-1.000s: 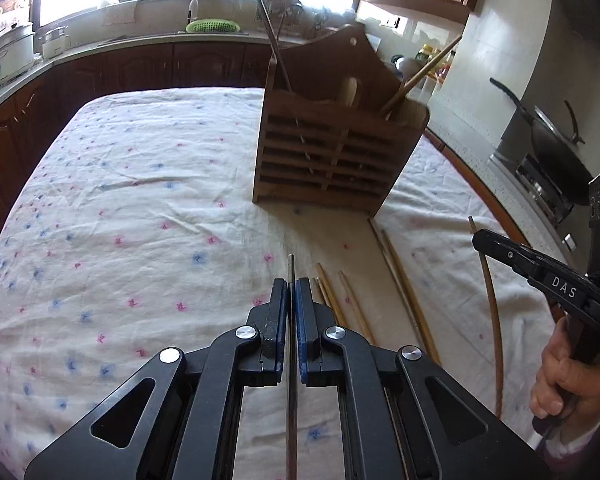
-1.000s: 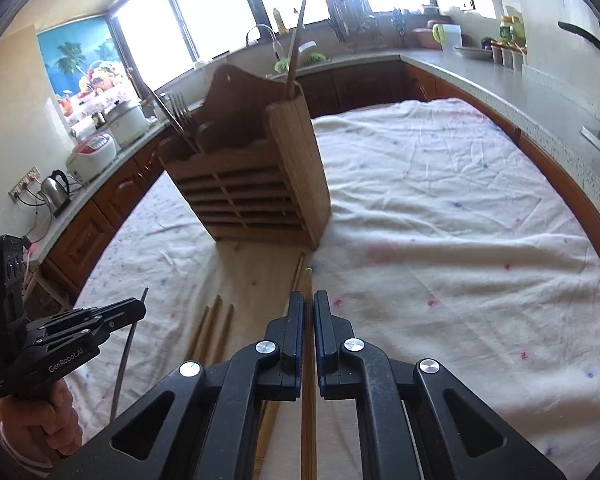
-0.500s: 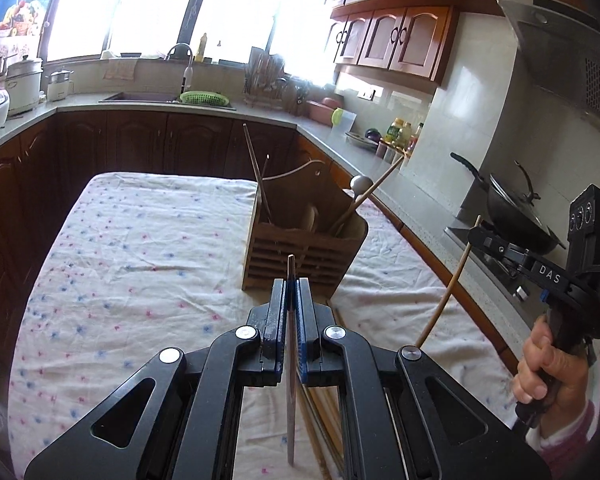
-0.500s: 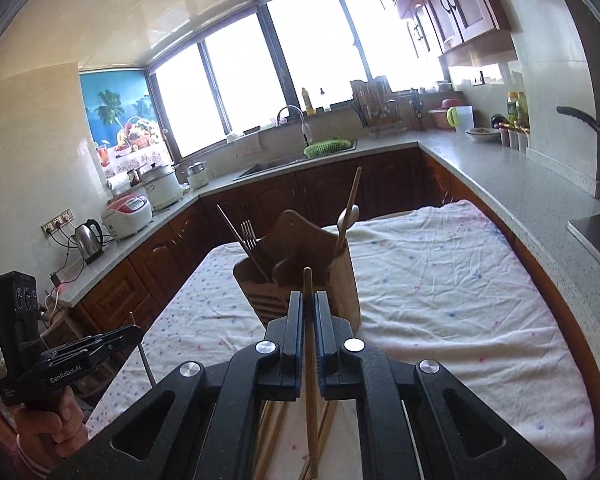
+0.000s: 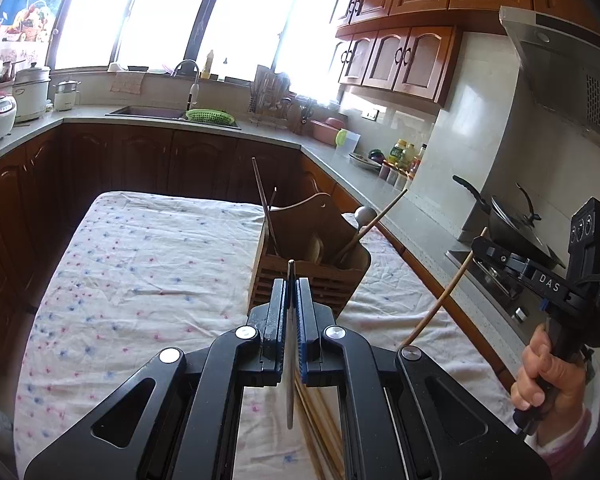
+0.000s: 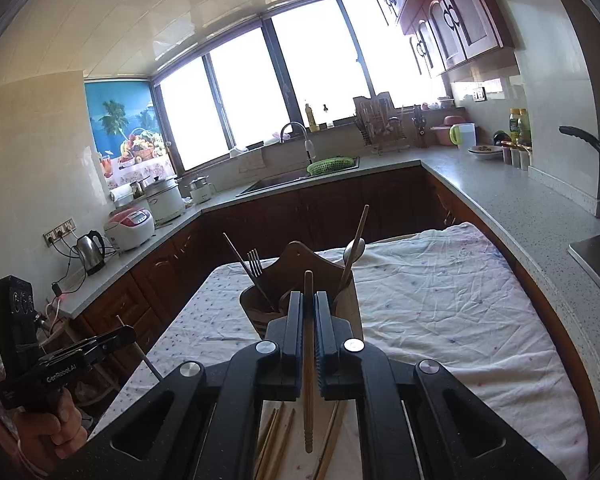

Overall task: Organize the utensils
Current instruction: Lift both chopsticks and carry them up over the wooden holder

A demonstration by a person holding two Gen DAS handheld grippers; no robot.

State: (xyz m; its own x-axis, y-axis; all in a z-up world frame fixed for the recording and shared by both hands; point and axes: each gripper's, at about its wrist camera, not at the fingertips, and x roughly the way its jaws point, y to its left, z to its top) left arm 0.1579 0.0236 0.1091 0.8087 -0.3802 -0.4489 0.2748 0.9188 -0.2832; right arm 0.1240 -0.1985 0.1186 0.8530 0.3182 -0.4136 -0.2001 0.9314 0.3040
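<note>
Left gripper (image 5: pixel 291 302) clamped metal chopstick (image 5: pixel 290 360), right gripper (image 6: pixel 309 320) wooden chopstick (image 6: pixel 308 360), both above table's near edge; wooden holder (image 5: pixel 312 264) mid-table. Best: tilt tips down, release over open compartment.

A home kitchen: dark wooden cabinets (image 5: pixel 400 60) lined the walls above a speckled countertop (image 6: pixel 512 200), with a sink (image 6: pixel 276 184) and tap (image 6: pixel 296 136) beneath wide windows (image 6: pixel 300 80). A rice cooker (image 6: pixel 130 226) and kettle (image 6: pixel 90 250) stood on the counter, a wok (image 5: pixel 512 224) sat under the range hood (image 5: pixel 560 48), and a cloth-covered table (image 5: pixel 140 264) filled the centre.
</note>
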